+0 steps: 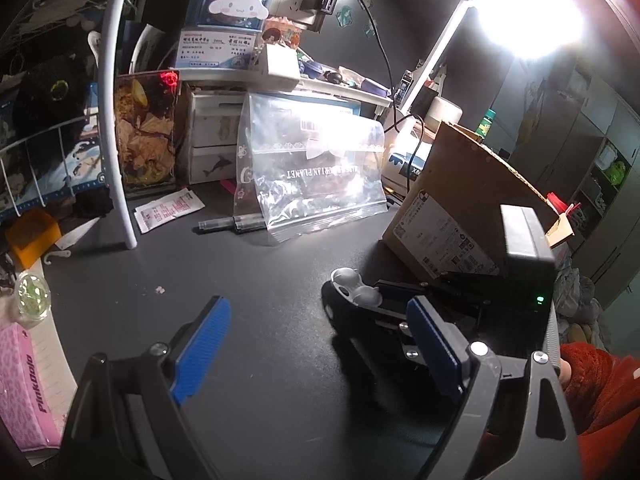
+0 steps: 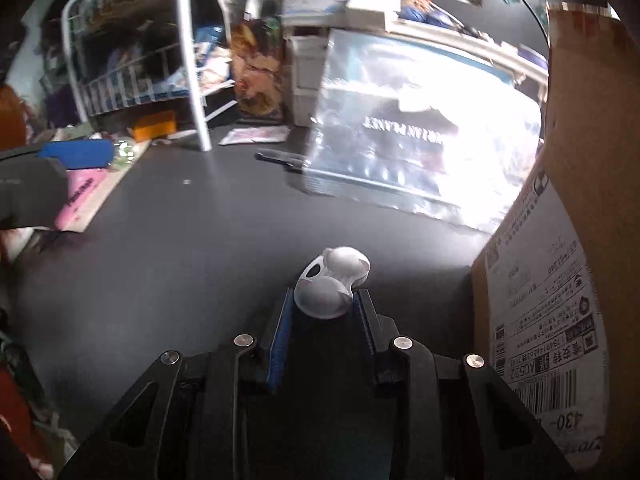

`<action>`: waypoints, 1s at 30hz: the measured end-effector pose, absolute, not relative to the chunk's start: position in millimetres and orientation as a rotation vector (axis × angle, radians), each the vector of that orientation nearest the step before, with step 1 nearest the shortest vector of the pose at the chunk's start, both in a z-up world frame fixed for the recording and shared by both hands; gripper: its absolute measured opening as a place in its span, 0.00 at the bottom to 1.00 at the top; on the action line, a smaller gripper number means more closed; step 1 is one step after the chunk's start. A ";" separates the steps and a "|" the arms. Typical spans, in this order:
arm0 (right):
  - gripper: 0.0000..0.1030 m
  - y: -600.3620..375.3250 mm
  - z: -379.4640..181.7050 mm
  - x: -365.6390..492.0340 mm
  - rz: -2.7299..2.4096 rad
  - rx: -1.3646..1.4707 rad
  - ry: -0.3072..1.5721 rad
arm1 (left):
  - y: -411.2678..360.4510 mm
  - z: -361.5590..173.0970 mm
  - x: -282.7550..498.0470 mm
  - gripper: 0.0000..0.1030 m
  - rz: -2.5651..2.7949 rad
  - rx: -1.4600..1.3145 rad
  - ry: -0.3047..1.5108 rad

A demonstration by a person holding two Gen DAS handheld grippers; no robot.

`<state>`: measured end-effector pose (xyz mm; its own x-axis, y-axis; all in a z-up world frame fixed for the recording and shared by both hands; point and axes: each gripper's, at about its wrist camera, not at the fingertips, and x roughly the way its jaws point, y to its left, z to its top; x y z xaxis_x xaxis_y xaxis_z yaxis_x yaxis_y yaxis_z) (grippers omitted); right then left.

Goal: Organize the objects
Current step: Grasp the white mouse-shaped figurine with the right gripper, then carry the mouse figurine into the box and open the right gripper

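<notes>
At lower centre of the right wrist view, the right claw pinches a white plastic piece: light, rigid, slick; grip its rounded lobe. Left claw gapes wide, empty

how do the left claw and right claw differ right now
The left claw stands wide open with nothing between its blue pads, while the right claw is closed on a small white plastic piece. The left claw hovers over bare dark desk; the right claw sits close beside the cardboard box. Both have black frames and ribbed blue pads.
</notes>
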<state>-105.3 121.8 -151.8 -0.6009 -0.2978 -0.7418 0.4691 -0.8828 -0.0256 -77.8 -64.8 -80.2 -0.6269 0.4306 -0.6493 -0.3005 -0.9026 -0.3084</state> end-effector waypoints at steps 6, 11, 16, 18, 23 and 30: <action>0.25 109.8 -153.3 -99.2 -2.380 1.148 0.355 | -64.2 -89.7 -84.2 0.85 2.496 -1.119 -0.270; 0.40 112.7 -161.1 -101.2 -2.412 1.180 0.367 | -62.8 -89.2 -83.3 0.85 2.493 -1.129 -0.266; 0.25 111.9 -161.7 -105.7 -2.399 1.159 0.348 | -62.8 -89.5 -85.2 0.85 2.479 -1.138 -0.275; 0.25 110.7 -161.0 -106.3 -2.381 1.156 0.346 | -61.9 -91.2 -87.5 0.85 2.470 -1.155 -0.274; 0.25 113.0 -141.8 -94.7 -2.313 1.077 0.274 | -60.0 -84.7 -88.3 0.85 2.423 -1.149 -0.309; 0.25 114.4 -79.8 -61.6 -2.239 0.881 0.233 | -45.8 -45.8 -82.9 0.56 2.364 -1.057 -0.251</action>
<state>-61.6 114.4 -79.8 -0.5169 -0.5522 -0.6541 0.6749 -0.7330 0.0854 -82.9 -45.8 -45.8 -0.5512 0.5396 -0.6363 -0.3943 -0.8406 -0.3713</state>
